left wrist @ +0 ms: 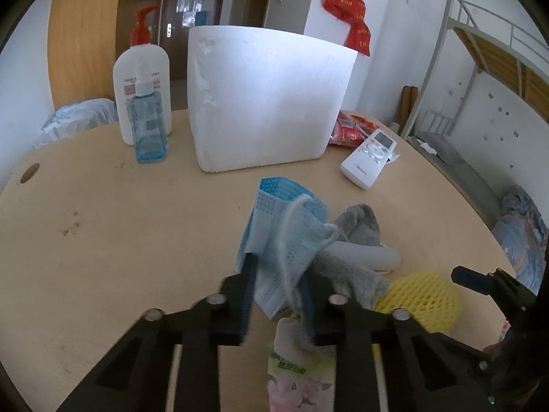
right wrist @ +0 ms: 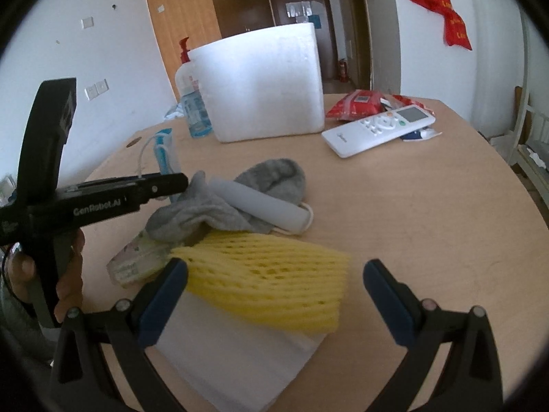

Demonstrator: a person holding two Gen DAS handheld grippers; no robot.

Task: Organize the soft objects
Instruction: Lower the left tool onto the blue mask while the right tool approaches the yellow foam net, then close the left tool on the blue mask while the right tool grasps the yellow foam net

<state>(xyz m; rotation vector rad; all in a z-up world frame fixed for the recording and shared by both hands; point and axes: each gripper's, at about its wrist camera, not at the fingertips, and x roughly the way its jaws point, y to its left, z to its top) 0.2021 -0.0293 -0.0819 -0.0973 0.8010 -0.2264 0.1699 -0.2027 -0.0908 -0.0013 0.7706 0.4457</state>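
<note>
Left wrist view: the left gripper [left wrist: 279, 295] has a blue face mask [left wrist: 281, 237] between its blue pads, jaws pinched onto the crumpled fabric, mask standing up out of the grip.
Mask position: lifted above the wooden table [left wrist: 120, 223], just in front of the soft pile, with the white foam box [left wrist: 267, 99] beyond it.
Right wrist view: the right gripper [right wrist: 274, 285] has its jaws spread wide and clamps nothing.
Yellow foam net [right wrist: 267, 281]: lies between the spread jaws, resting on a white folded sheet [right wrist: 240, 360], its left end just beside the left finger.
Soft pile: one grey sock [right wrist: 212, 206], one pale grey tube [right wrist: 260, 204] lying across it, one floral tissue pack [right wrist: 137, 264] touching the net.
Count, bottles: two, a white pump bottle [left wrist: 142, 79] and a small blue bottle [left wrist: 149, 127] in front of it.
Count, others: one white remote [right wrist: 377, 128], one red packet [right wrist: 357, 103] behind it.
</note>
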